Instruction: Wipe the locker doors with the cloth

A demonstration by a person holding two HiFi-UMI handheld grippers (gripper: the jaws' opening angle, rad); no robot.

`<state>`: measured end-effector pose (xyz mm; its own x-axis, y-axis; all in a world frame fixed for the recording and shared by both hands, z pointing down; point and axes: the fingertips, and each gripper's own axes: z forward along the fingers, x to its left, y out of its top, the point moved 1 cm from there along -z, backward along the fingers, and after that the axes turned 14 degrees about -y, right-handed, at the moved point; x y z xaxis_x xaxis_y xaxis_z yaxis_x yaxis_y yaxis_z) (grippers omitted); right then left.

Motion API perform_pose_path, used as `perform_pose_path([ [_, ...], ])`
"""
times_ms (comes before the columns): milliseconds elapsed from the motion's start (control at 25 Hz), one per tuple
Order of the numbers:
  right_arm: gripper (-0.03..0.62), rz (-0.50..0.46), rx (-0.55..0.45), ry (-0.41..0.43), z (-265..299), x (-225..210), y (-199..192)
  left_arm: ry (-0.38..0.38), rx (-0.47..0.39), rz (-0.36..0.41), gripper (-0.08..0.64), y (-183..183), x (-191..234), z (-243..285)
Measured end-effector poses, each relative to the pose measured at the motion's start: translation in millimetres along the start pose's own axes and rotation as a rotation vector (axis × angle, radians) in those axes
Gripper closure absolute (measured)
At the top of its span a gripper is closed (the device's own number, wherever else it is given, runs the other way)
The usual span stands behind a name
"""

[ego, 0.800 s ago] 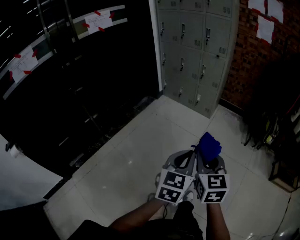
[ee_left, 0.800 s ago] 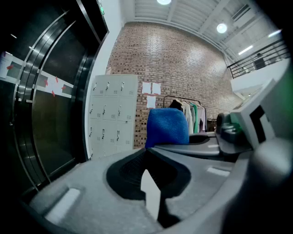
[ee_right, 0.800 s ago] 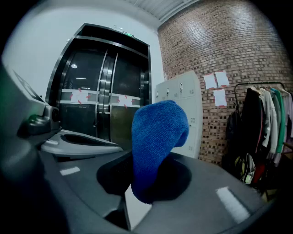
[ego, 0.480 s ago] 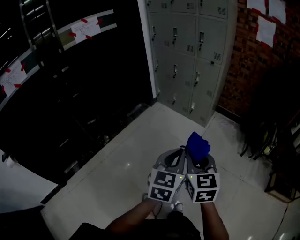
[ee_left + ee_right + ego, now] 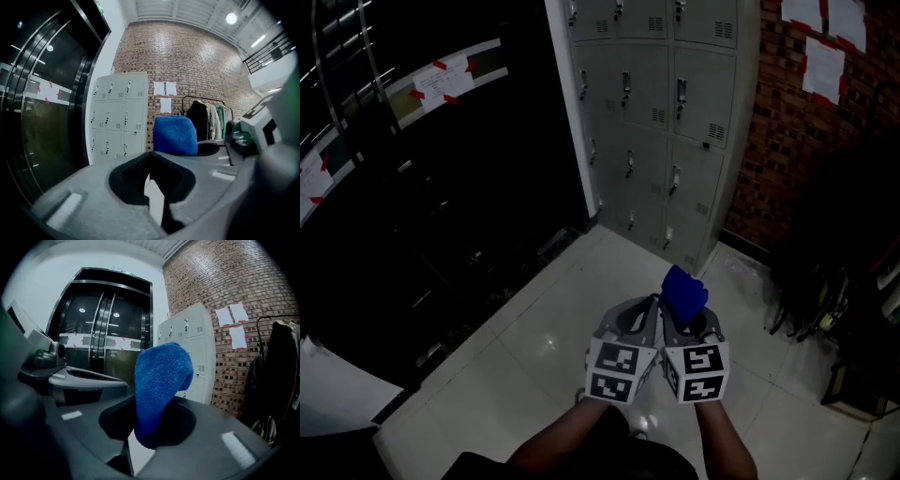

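One fuzzy blue cloth (image 5: 161, 380) is bulging from the right gripper's (image 5: 687, 328) squeezing jaws, while the left gripper's (image 5: 150, 157) jaws are pressing together, empty.

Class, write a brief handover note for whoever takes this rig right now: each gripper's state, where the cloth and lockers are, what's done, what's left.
Left gripper: jaws together, holding nothing.
Right gripper: shut on the blue cloth, which sticks up from its jaws.
Lockers: grey, ahead across the tiled floor, beside the brick wall; cloth not touching them.
Done: cloth in hand. Left: approach and wipe the doors.
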<state>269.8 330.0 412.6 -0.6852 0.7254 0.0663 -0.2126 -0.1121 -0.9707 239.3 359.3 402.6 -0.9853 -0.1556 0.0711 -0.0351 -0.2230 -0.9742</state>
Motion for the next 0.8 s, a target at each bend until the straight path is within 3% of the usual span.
perform_pose_path([
  [400,0.512,0.0,0.004,0.02,61,-42,-8,0.003,0.027,-0.004,0.557,-6,21,73],
  [800,0.512,-0.014,-0.012,-0.026,210,-55,29,-0.034,0.004,0.0,0.557,22,145,167],
])
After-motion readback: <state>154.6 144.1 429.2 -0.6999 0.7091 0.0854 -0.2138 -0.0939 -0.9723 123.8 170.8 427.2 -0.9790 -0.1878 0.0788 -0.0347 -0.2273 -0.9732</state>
